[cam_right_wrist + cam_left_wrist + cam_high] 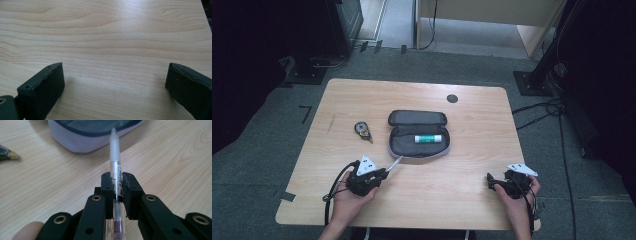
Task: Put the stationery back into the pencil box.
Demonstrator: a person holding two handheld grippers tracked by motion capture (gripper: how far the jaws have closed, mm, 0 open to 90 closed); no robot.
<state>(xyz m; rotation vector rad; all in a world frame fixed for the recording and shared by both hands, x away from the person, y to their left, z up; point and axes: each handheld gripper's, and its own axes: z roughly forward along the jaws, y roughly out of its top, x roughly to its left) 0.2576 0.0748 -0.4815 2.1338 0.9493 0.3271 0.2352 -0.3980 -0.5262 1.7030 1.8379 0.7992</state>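
Left gripper (382, 173) clamped on a clear pen (116, 173), jaws pinched on the labelled barrel, frosted cap end sticking out ahead toward the near wall of the pencil case (87, 137). Held in the left hand (349, 192), forearm entering from the bottom edge, gripper angled up and to the right over the near left part of the table (422, 200), cable looping off to the left. Pen (395, 164) tip just short of the case's near rim, seen from above. Right gripper (492, 182) held in the right hand (517, 192) near the table's right front corner, pointing left, low over bare wood; jaws spread wide apart in the right gripper view, nothing between them, only wood grain of the table (105, 37) ahead. Pencil case (402, 145) unzipped at the middle of the table, lid folded back on the far side, a white glue stick (428, 138) with a green label lying inside. Small dark correction-tape dispenser (362, 131) lying left of the case, apart from it; its pointed tip (7, 155) at the left edge of the left gripper view.
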